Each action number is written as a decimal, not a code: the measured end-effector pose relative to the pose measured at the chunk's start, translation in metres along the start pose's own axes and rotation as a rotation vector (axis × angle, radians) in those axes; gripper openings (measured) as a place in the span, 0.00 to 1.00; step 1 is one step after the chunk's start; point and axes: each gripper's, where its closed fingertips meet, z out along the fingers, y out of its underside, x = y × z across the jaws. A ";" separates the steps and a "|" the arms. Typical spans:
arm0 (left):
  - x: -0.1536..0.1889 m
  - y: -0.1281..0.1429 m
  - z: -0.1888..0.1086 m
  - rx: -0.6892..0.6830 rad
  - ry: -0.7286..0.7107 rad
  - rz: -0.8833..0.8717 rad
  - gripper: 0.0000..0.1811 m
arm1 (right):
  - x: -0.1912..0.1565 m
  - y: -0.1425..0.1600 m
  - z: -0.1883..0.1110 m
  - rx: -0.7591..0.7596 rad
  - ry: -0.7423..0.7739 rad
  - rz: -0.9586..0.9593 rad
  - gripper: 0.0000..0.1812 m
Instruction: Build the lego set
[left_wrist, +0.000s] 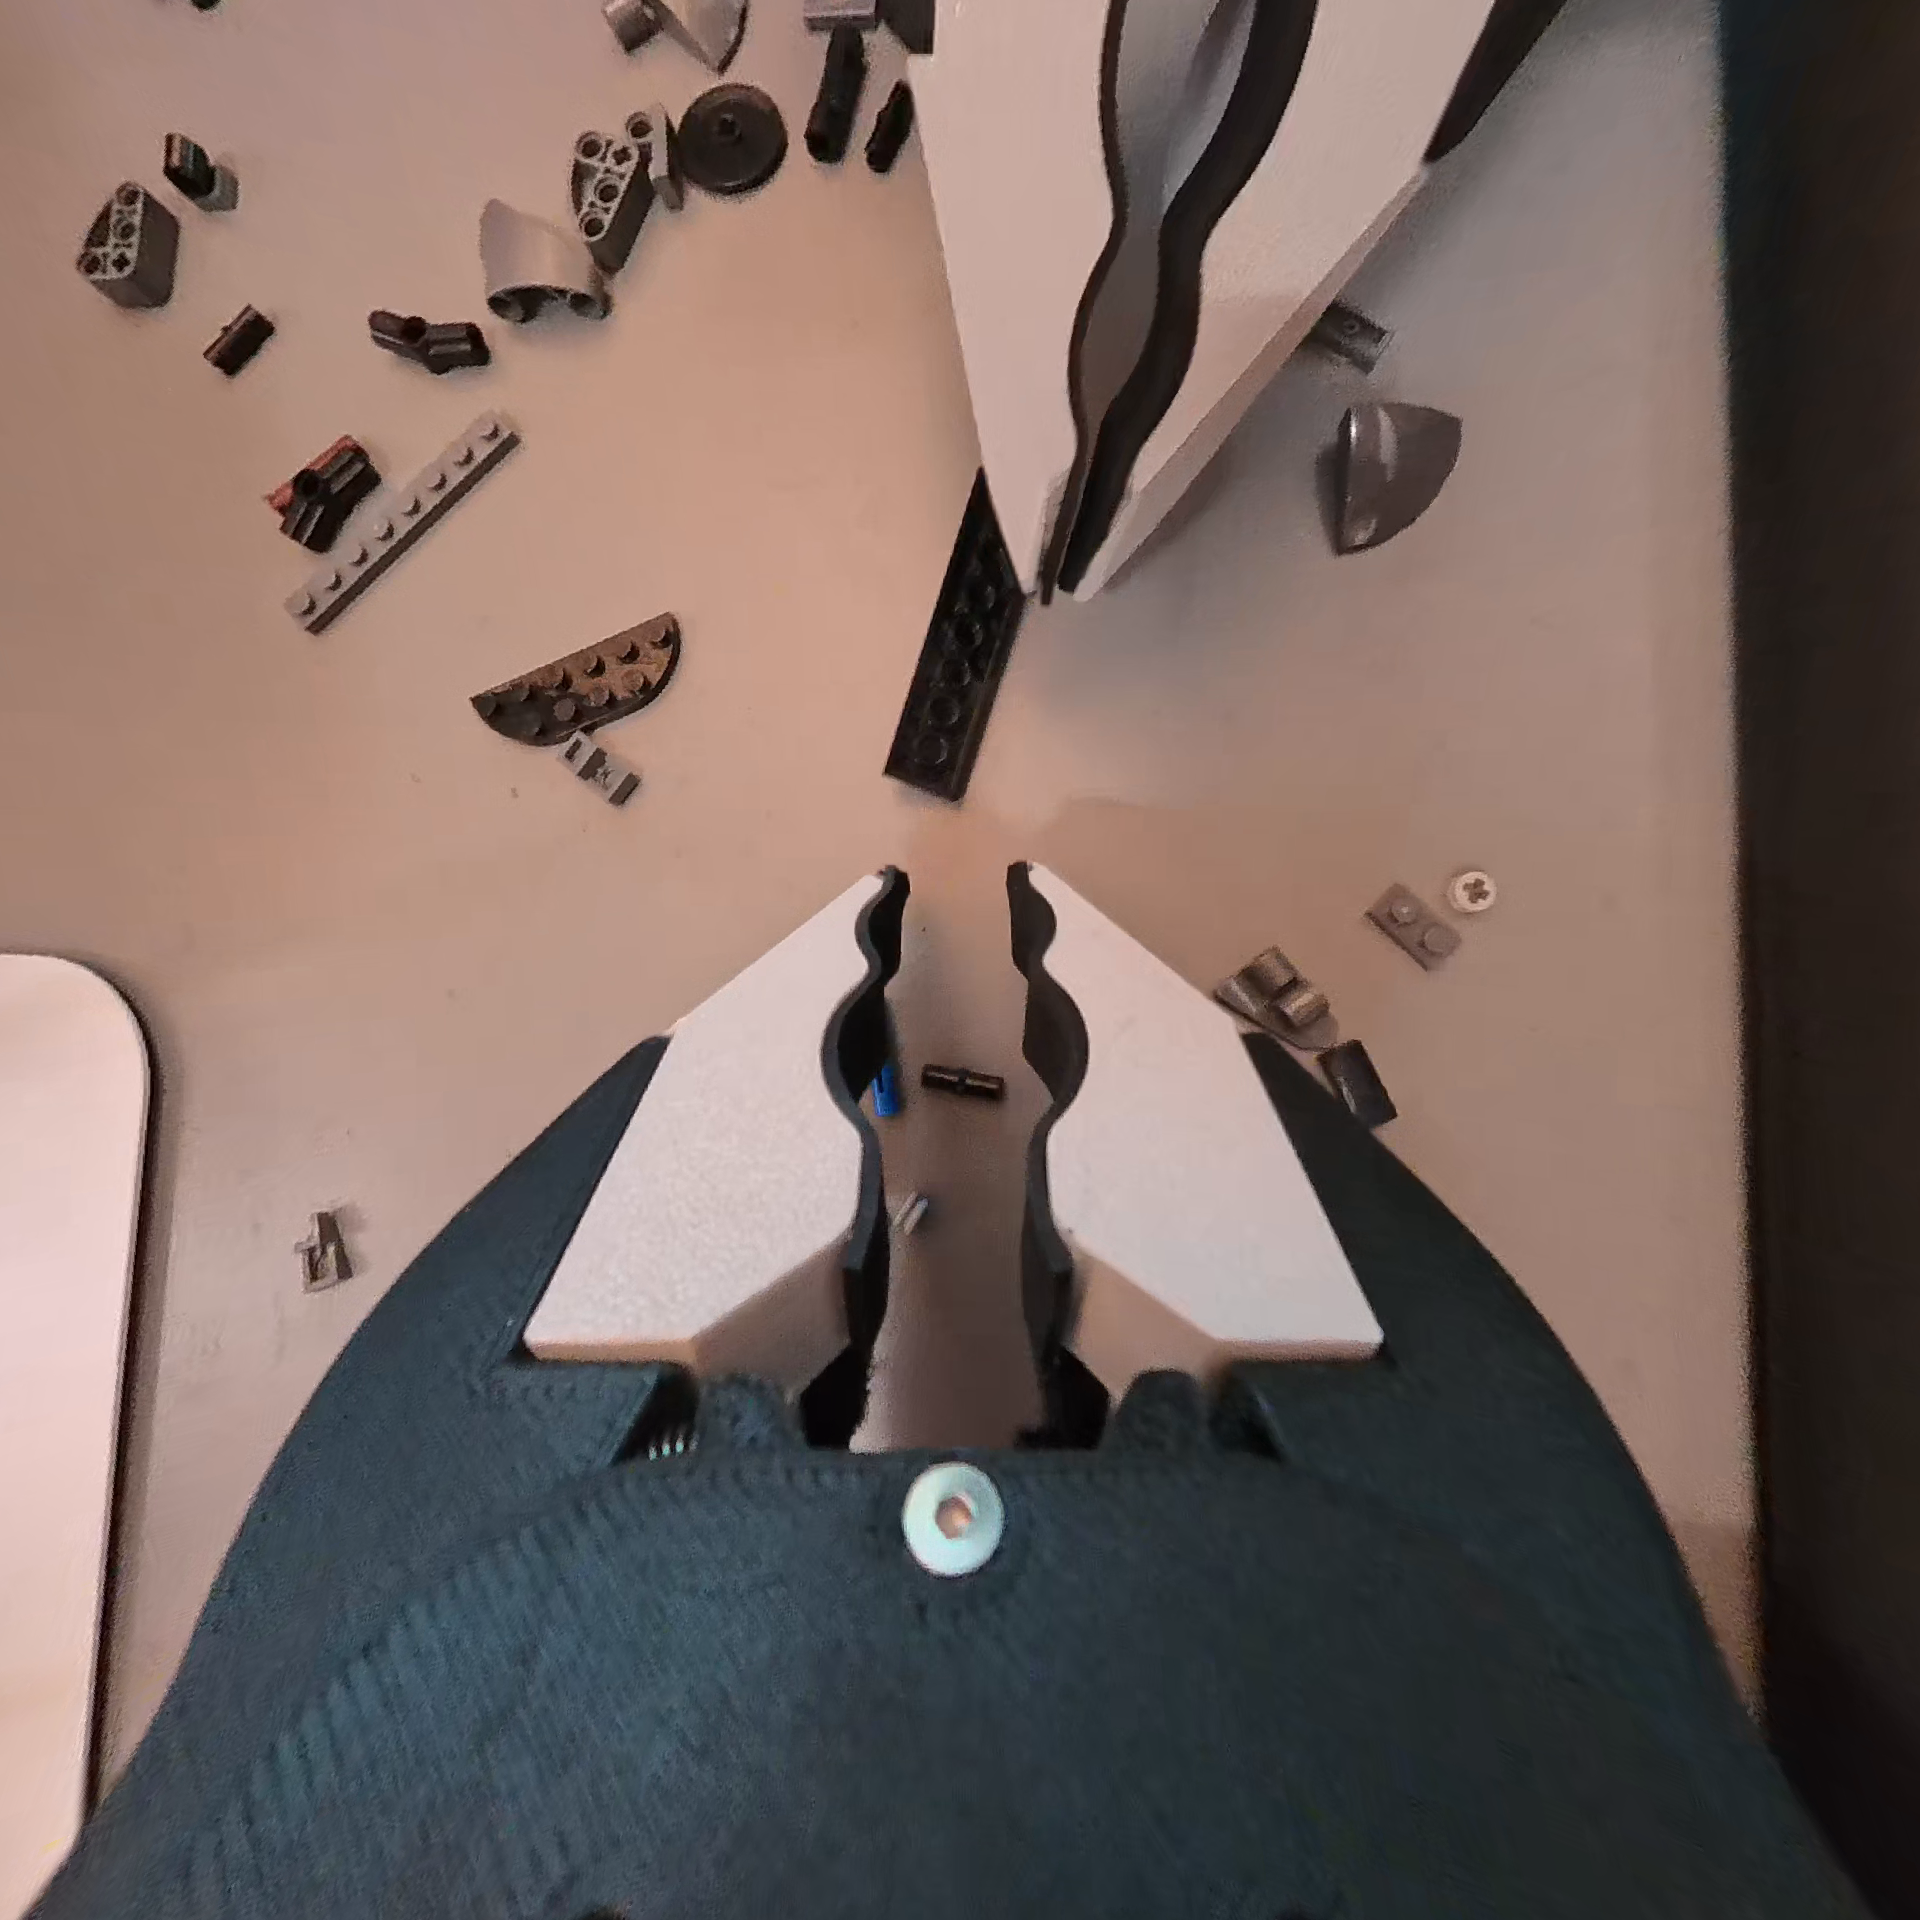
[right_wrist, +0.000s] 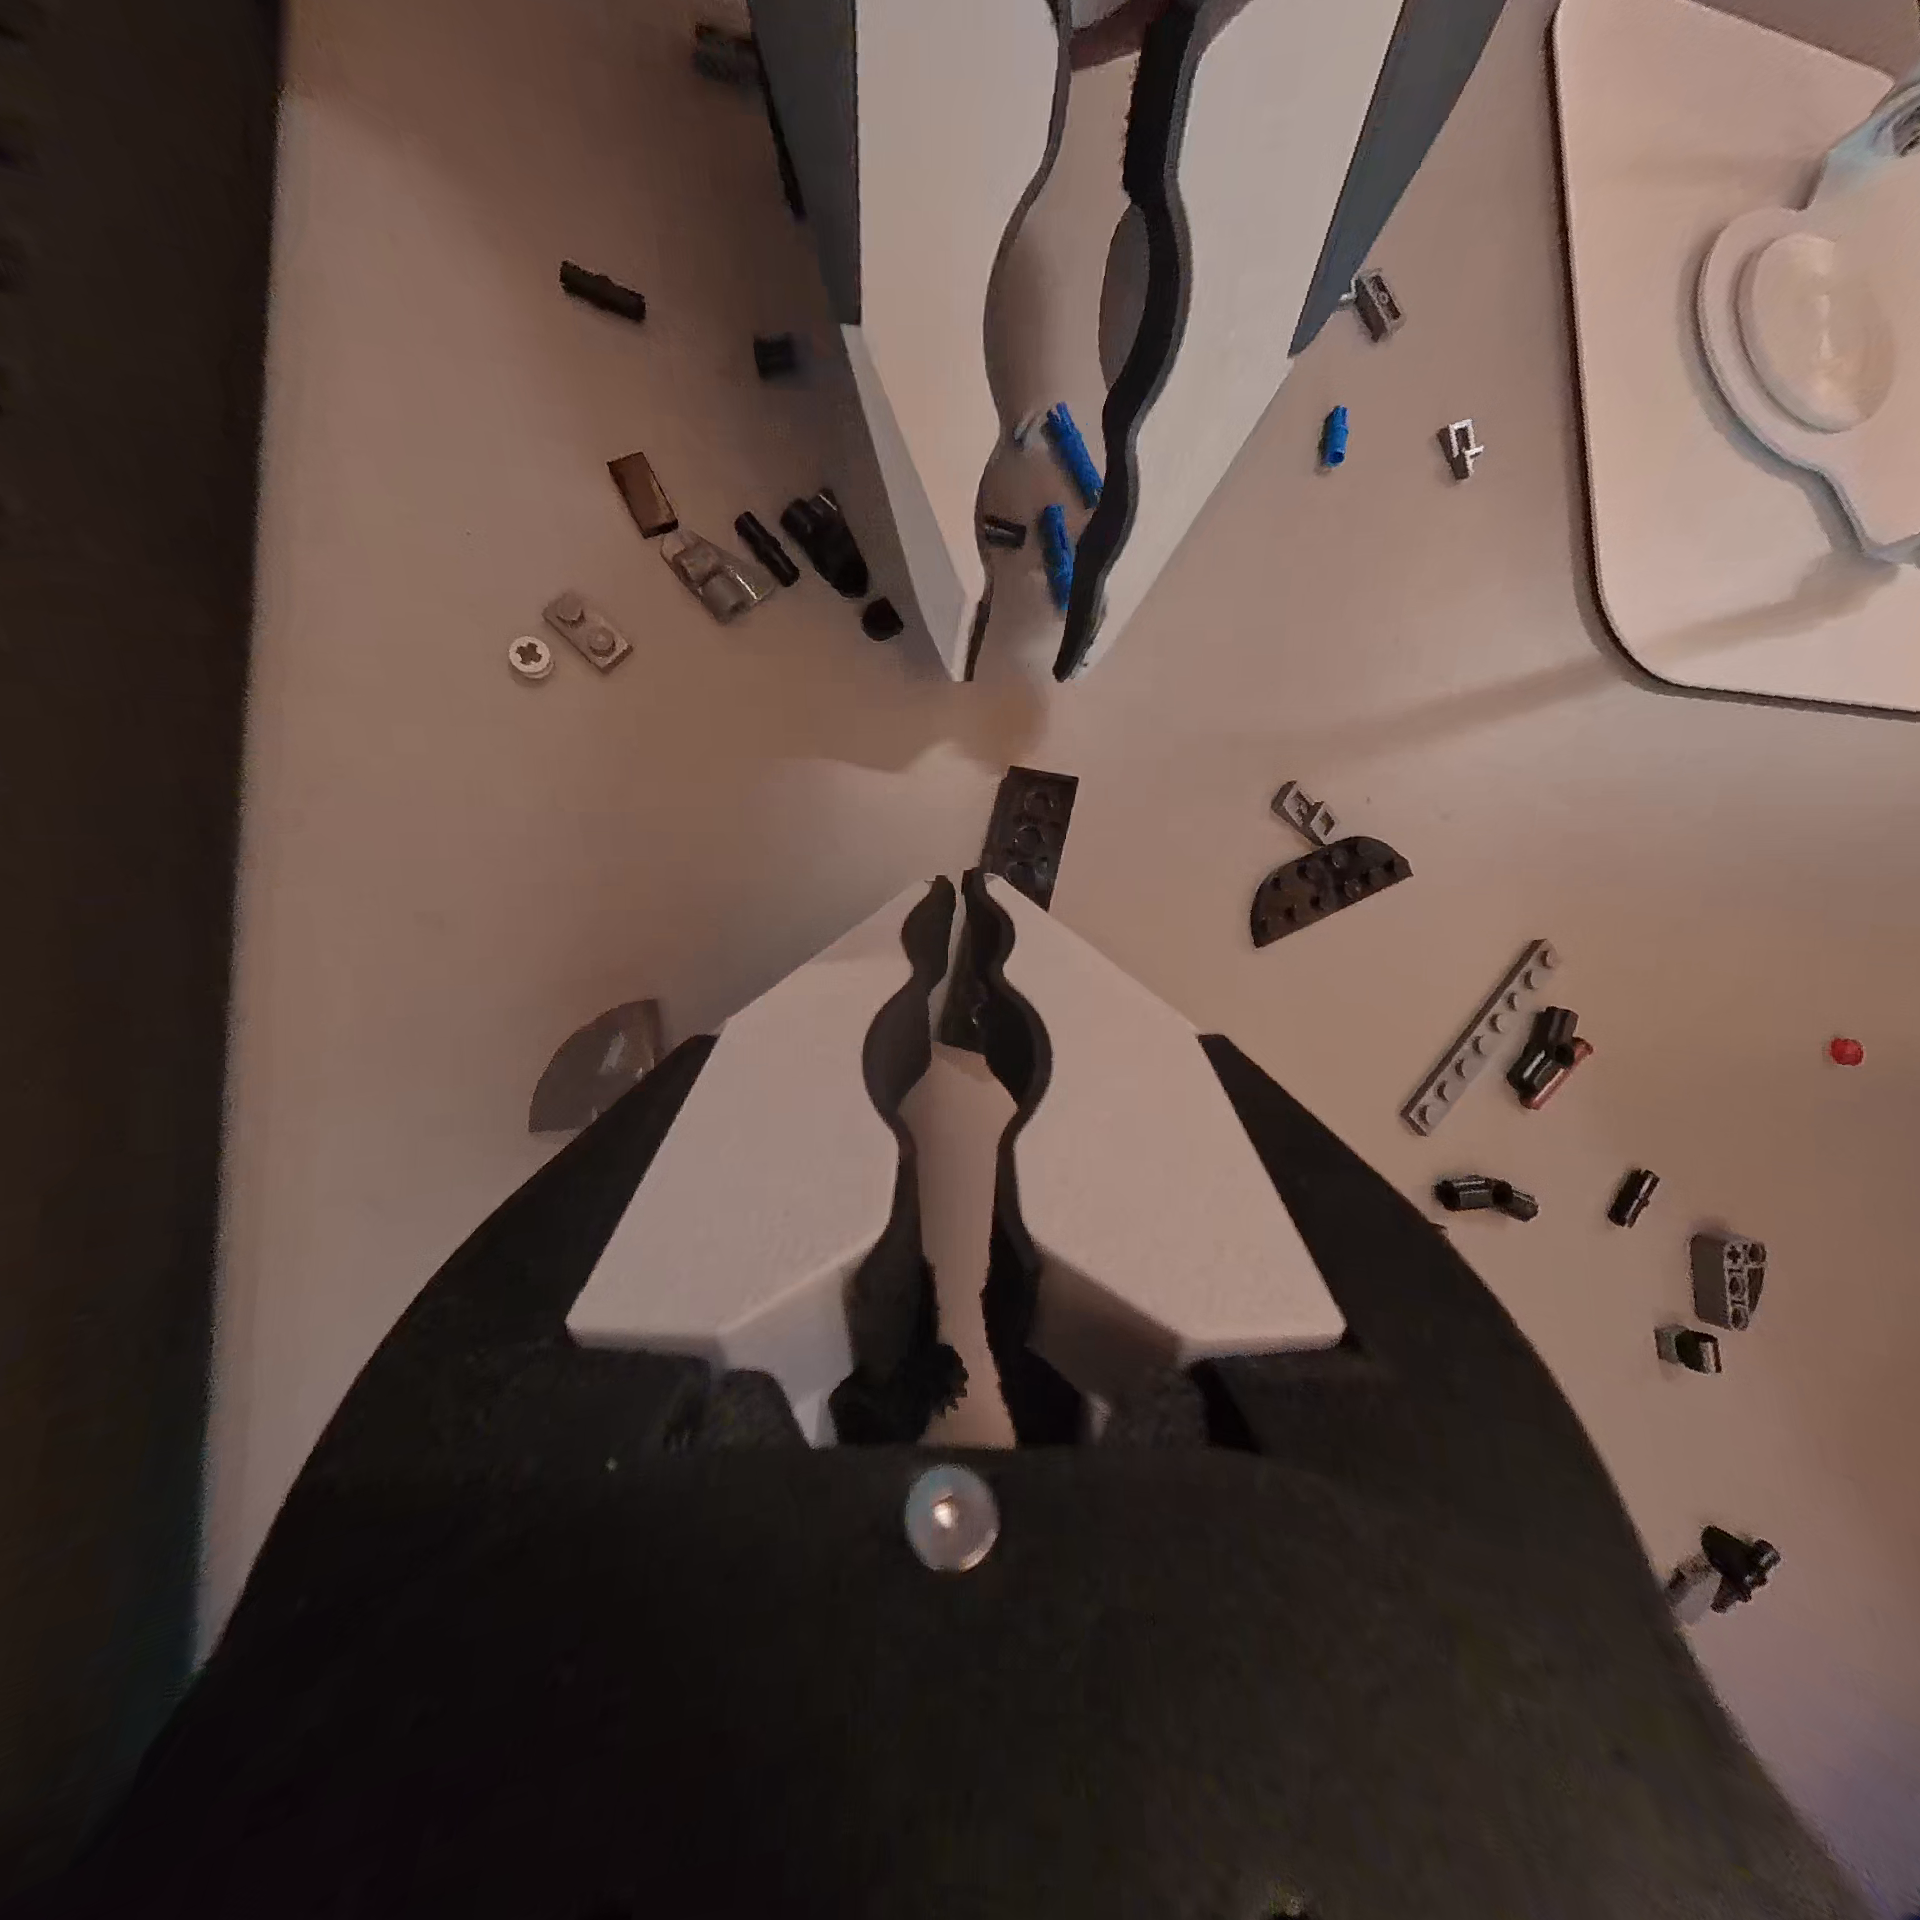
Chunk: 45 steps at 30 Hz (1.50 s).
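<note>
Right claw (right_wrist: 958, 883) pinches black plate (right_wrist: 1029, 831) by end; left claw (left_wrist: 956, 871) narrowly parted, empty. Lift level off worktop (left_wrist: 727, 883); end grip may pivot.

Blk studded plate (left_wrist: 958, 649), flat on table

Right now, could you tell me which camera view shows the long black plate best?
The left wrist view: the long black plate lies almost fully exposed, only its far end hidden under the right gripper. In the right wrist view, that gripper covers most of the plate; only its far end shows.
</note>
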 end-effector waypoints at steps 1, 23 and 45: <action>0.001 -0.002 0.000 0.007 0.004 0.002 0.10 | 0.000 0.000 0.001 0.002 -0.002 0.003 0.01; -0.013 -0.011 0.009 0.047 -0.069 -0.012 0.10 | 0.017 0.017 0.008 -0.081 0.068 0.069 0.02; -0.011 -0.017 0.023 -0.022 -0.178 0.159 0.08 | 0.016 0.022 0.010 -0.075 0.029 0.124 0.06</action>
